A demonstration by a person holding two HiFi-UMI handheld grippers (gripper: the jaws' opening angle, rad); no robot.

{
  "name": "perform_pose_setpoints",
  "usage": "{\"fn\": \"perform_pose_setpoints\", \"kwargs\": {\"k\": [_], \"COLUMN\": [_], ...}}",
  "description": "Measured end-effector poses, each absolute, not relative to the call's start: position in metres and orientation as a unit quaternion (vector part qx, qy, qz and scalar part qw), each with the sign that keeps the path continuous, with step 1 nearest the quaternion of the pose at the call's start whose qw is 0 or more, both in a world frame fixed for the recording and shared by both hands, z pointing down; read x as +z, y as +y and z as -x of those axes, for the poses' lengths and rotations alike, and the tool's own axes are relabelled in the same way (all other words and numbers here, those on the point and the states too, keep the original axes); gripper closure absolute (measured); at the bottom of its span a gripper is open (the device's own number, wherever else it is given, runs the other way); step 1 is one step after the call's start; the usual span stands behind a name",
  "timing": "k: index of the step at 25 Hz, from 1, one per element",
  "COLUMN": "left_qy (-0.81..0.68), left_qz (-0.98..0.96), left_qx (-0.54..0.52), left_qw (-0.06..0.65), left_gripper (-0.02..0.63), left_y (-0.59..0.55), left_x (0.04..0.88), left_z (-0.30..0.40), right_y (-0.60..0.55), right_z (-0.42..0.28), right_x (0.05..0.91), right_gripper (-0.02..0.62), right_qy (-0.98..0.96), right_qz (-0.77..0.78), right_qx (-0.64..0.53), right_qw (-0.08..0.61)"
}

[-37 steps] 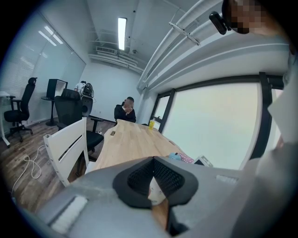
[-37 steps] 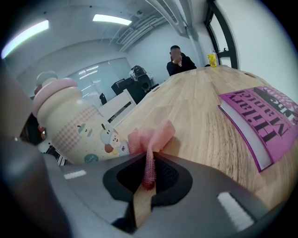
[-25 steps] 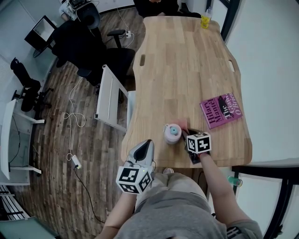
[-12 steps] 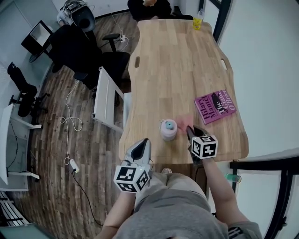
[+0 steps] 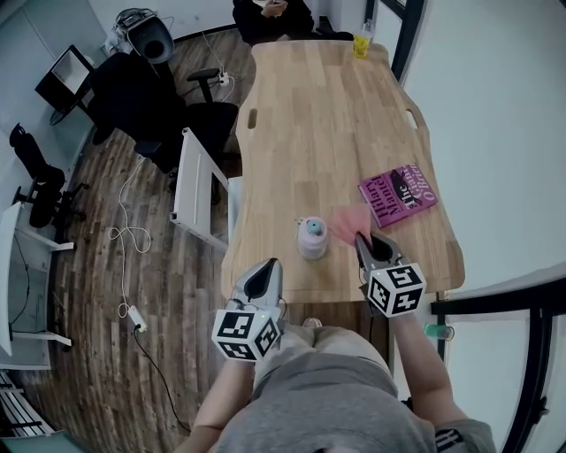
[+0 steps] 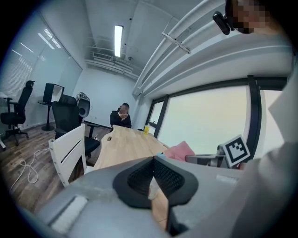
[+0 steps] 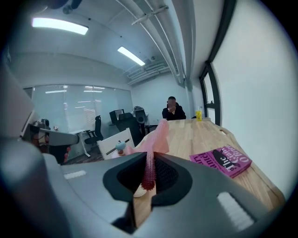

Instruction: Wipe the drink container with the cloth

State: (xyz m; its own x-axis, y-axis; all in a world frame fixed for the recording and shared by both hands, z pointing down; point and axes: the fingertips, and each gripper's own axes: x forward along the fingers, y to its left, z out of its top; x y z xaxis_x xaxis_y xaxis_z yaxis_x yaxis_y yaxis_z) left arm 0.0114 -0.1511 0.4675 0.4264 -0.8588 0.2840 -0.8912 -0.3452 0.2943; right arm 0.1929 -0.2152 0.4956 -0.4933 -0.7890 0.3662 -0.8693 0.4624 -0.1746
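The drink container, a small pale bottle with a light blue lid, stands upright near the table's front edge. To its right hangs a pink cloth, pinched at one edge by my right gripper, which is shut on it. In the right gripper view the cloth rises from between the jaws and the container shows to the left. My left gripper is held off the table's front edge, left of the container. Its jaws are shut with nothing between them.
A magenta book lies on the wooden table right of the cloth. A yellow cup stands at the far end, where a person sits. A white chair and office chairs stand on the left.
My right gripper has drawn back from beside the container toward the front edge, with the pink cloth in it, and the cloth now shows more fully. The left gripper has barely moved.
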Motion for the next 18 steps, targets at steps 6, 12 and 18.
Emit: {"fn": "perform_pose_setpoints", "kwargs": {"k": [6,12,18], "left_qy": [-0.529,-0.529,-0.532], "left_qz": [-0.824,-0.824,-0.822], "left_qx": [0.036,0.034,0.036], "left_qw": [0.200,0.200,0.201], "left_gripper": [0.601,0.601,0.602], "left_y": [-0.145,-0.143,-0.143], "left_x": [0.466,0.465,0.465], "left_z": [-0.015,-0.013,-0.013], "right_y": [-0.193,-0.185,-0.185], "right_z": [-0.182,-0.169,-0.158], "right_x": [0.457,0.461,0.486], "right_gripper": [0.567,0.566,0.566], "right_qy": [-0.869,-0.882,-0.891], "right_qz": [-0.472,-0.446,-0.414], "right_qx": [0.110,0.099,0.129], "right_qw": [0.099,0.113,0.131]}}
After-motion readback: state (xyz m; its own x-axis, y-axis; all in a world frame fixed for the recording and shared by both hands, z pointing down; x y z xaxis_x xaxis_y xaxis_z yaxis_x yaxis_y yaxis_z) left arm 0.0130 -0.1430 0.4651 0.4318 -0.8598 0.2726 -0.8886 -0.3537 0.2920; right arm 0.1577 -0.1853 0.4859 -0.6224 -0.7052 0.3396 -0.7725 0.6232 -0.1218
